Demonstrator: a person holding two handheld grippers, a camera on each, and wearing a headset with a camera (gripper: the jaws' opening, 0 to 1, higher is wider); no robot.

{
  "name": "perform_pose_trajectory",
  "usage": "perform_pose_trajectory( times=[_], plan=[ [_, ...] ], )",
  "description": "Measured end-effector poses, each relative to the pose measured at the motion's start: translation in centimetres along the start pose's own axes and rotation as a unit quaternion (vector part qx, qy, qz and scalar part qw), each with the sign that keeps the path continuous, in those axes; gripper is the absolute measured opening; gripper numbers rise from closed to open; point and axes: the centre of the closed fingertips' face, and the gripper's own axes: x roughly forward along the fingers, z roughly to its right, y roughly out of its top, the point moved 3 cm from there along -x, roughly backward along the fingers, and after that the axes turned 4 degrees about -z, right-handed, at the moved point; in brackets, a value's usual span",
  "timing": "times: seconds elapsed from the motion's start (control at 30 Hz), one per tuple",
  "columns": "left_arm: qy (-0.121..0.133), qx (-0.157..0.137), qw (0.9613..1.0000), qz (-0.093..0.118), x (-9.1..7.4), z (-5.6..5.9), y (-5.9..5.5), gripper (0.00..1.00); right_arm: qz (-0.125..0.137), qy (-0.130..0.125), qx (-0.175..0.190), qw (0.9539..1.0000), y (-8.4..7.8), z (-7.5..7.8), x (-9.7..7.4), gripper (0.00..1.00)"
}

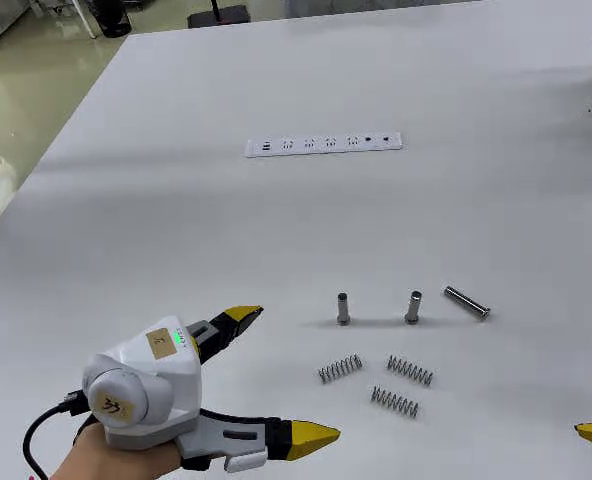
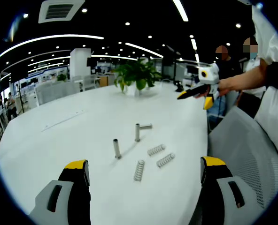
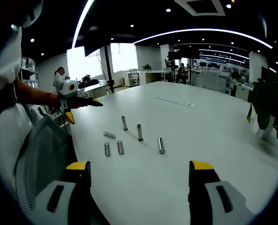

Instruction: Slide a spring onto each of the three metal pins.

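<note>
Left gripper (image 1: 286, 375) wide open, empty, right gripper (image 3: 140, 166) also, three springs (image 1: 409, 371) beside two upright pins (image 1: 343, 308), third pin (image 1: 466, 301) lying flat

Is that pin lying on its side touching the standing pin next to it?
Apart. The head view shows bare table between the lying pin and the nearest standing pin.

Two hand-held grippers, white clothing.
Left gripper (image 1: 284, 374): white-grey housing, black jaws tipped yellow, tan sticker (image 1: 160, 342), green light (image 1: 179, 337), black cable (image 1: 36, 435) at near left. Right gripper (image 3: 140, 168): grey-and-black jaws, yellow tips. White sleeve (image 3: 10, 51).
</note>
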Motion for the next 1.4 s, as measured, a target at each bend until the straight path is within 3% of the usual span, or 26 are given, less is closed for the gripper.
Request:
perform_pose_trajectory(
  times=[0.63, 1.4],
  plan=[
    [0.0, -0.007, 0.9999, 0.008, 0.3, 0.0, 0.2, 1.0, 0.0, 0.019, -0.026, 0.9995, 3.5, 1.4, 3.3, 0.81],
    [0.002, -0.018, 0.9998, 0.007, 0.3, -0.4, -0.4, 1.0, -0.043, 0.051, -0.05, 0.9965, 5.3, 2.7, 8.2, 0.71]
  ],
)
